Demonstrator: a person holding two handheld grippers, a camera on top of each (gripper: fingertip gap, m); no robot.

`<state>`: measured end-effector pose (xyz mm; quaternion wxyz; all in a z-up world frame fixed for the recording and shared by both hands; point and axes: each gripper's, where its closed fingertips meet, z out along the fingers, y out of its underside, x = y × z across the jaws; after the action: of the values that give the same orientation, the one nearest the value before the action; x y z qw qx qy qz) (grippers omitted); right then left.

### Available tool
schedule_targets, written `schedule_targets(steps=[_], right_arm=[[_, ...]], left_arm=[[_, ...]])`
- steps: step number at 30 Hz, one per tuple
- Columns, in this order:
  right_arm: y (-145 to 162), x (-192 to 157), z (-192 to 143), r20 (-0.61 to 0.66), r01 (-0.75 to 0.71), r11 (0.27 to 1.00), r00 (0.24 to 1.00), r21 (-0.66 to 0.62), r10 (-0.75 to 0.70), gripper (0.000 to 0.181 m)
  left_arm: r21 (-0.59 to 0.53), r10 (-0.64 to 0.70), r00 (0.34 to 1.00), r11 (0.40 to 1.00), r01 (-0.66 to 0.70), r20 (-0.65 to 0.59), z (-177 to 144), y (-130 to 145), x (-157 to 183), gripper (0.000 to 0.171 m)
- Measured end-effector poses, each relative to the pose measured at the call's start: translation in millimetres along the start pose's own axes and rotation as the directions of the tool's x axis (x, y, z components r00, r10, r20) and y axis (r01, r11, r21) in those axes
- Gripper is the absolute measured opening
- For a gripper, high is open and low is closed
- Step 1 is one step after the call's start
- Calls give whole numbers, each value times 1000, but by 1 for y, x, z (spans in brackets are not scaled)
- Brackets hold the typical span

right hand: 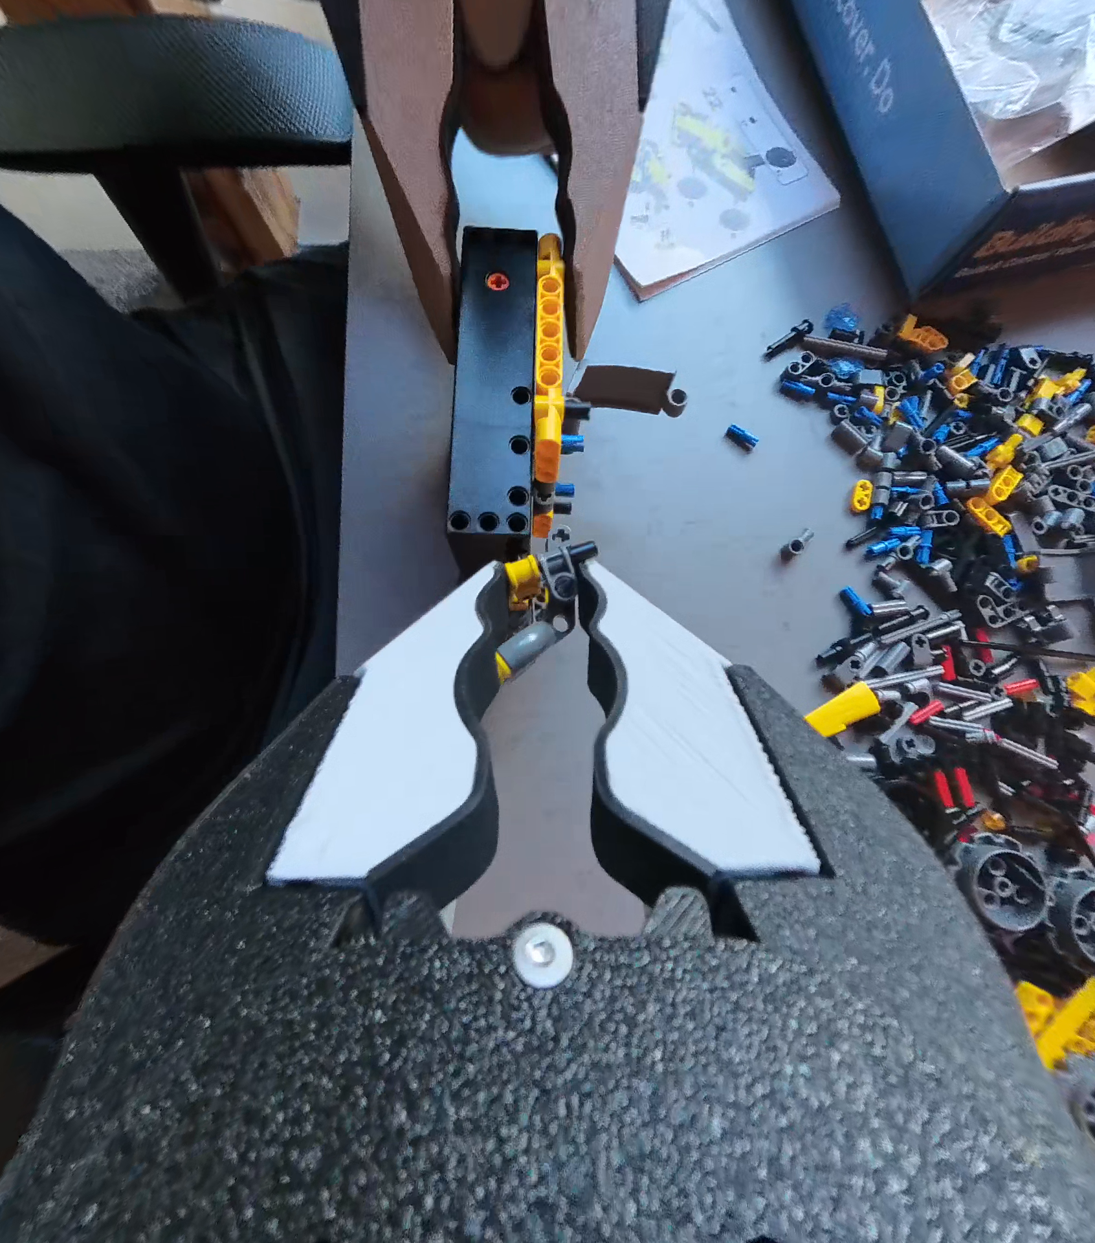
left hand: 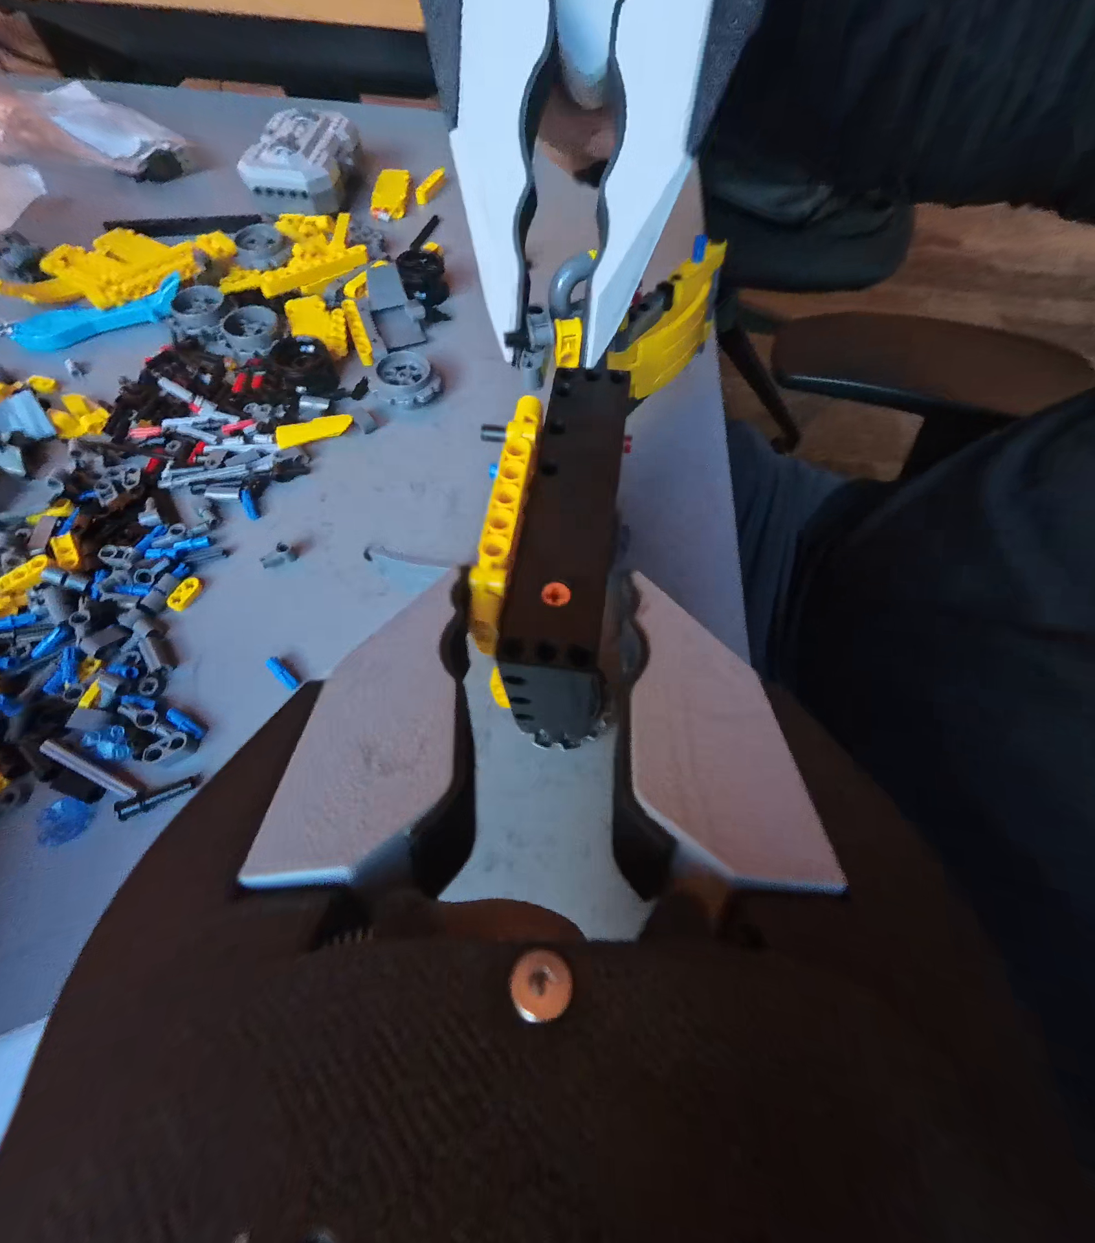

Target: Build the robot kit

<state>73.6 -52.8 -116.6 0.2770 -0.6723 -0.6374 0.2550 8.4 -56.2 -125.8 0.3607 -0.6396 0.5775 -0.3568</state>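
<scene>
My left gripper [left hand: 545, 605] is shut on a long black block [left hand: 572, 511] with a yellow holed beam [left hand: 508, 498] on its side, held just above the grey table near its edge. In the right wrist view the left gripper [right hand: 511, 350] comes in from the top, clamped across the block [right hand: 494, 417] and beam [right hand: 550, 350]. My right gripper [right hand: 541, 572] is shut on a small grey connector [right hand: 561, 582] beside a yellow piece [right hand: 521, 575] at the block's other end. The right gripper also shows in the left wrist view [left hand: 551, 350], coming in from above.
A pile of loose yellow, blue, grey and black pieces [left hand: 128, 511] [right hand: 1002, 538] covers the table. A booklet [right hand: 713, 175] and a dark box [right hand: 921, 155] lie beyond it. Grey wheels [right hand: 1056, 901], plastic bags [left hand: 27, 128], a chair armrest [right hand: 148, 87] and a person's dark clothing [left hand: 968, 672] are nearby. Left tips to right tips: about 8 cm.
</scene>
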Motion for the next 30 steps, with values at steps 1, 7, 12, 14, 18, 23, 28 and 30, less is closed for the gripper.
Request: schedule_targets(steps=[1,7,12,14,18,23,28,30], right_arm=[[0,3,1,1,-29,1000,1000,12,29,20],[0,4,1,-22,-108,989,994,97,111,20],[-3,-4,-7,0,14,988,1000,156,-14,33],[-4,0,-7,28,-7,991,1000,135,3,39],[-3,0,-3,12,64,993,998,103,-66,27],[-5,0,-2,34,58,989,997,136,-63,23],[-4,-4,-2,83,68,990,993,121,-78,22],[-2,-2,-1,70,51,995,996,91,-57,21]], left_arm=[[-37,1,1000,999,-1,20,3,6,-1,52],[-85,64,994,995,-56,87,7,18,1,35],[-81,79,996,994,-76,36,8,19,3,33],[-81,57,998,995,-54,40,8,19,1,33],[-63,49,999,997,-47,25,7,19,3,33],[-40,48,998,998,-49,-33,6,20,6,32],[-38,28,998,999,-30,-48,6,20,5,32],[-35,21,999,999,-23,-39,5,20,5,32]])
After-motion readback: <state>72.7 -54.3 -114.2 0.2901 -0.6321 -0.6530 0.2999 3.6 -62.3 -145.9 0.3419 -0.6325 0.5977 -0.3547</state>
